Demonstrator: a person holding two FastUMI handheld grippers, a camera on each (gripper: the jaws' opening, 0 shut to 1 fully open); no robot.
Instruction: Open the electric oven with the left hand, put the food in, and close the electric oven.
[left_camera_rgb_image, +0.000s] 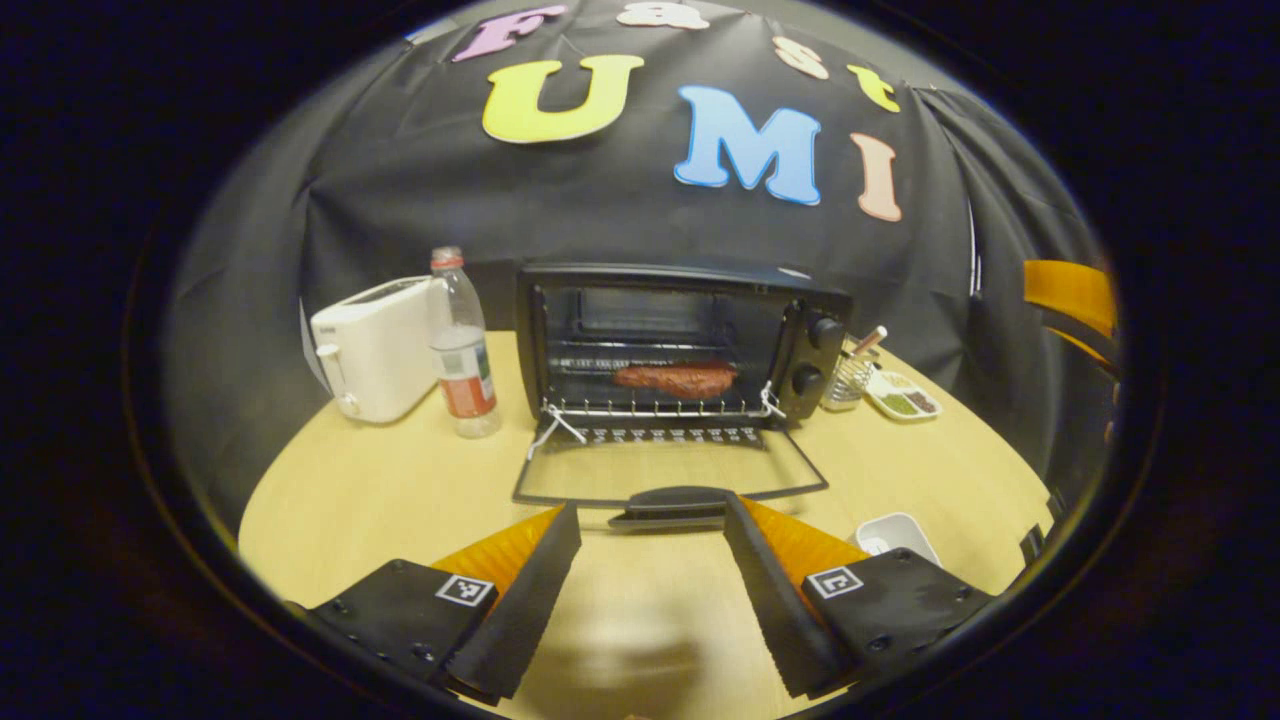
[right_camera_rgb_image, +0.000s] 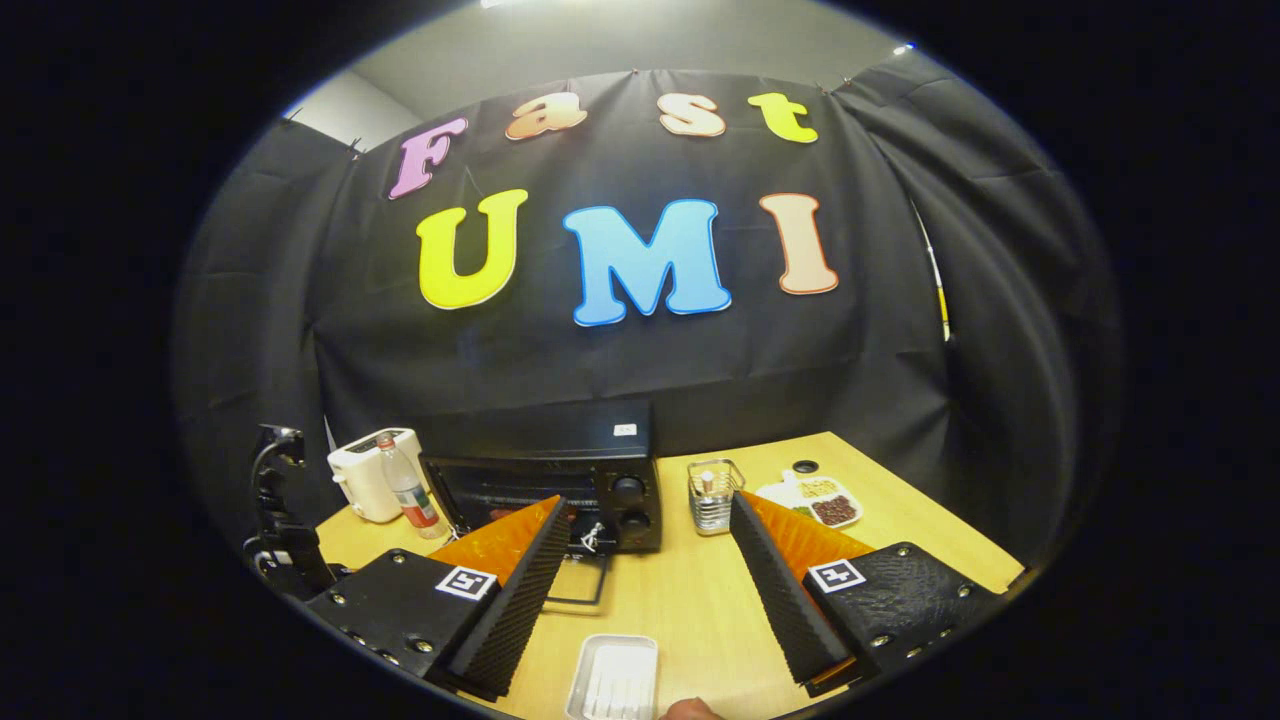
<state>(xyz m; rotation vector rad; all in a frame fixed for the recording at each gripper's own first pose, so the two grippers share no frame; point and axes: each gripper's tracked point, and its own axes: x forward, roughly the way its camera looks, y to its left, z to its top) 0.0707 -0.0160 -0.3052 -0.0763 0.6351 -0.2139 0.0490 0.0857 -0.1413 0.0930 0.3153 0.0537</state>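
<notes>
The pale wooden worktop (left_camera_rgb_image: 380, 490) carries everything, with the black electric oven (left_camera_rgb_image: 680, 340) standing at its back against the booth's cloth wall. The oven's glass door (left_camera_rgb_image: 670, 470) lies folded down flat toward the front, its dark handle (left_camera_rgb_image: 670, 505) at the near edge, and two round knobs sit one above the other on the right of the oven's face. Inside, on the wire rack (left_camera_rgb_image: 650, 405), lies the food (left_camera_rgb_image: 675, 378), a reddish-brown slab of meat resting in the middle of the cavity. To the left of the oven stands a white toaster (left_camera_rgb_image: 372, 350), and just in front of it, between toaster and oven, an upright clear water bottle (left_camera_rgb_image: 462, 345) with a red cap and label. To the oven's right stands a small wire holder (left_camera_rgb_image: 848, 378) with utensils in it, and beside that a white divided dish (left_camera_rgb_image: 903, 395) of seasonings. A small white rectangular tray (right_camera_rgb_image: 615, 677) sits near the worktop's front edge. The left gripper (left_camera_rgb_image: 652, 515) hangs just short of the door handle, its jaws spread wide, the handle lying between the fingertips without touching them. The right gripper (right_camera_rgb_image: 650, 520) is raised above the front of the worktop, well apart from the oven, its jaws likewise wide and holding nothing.
</notes>
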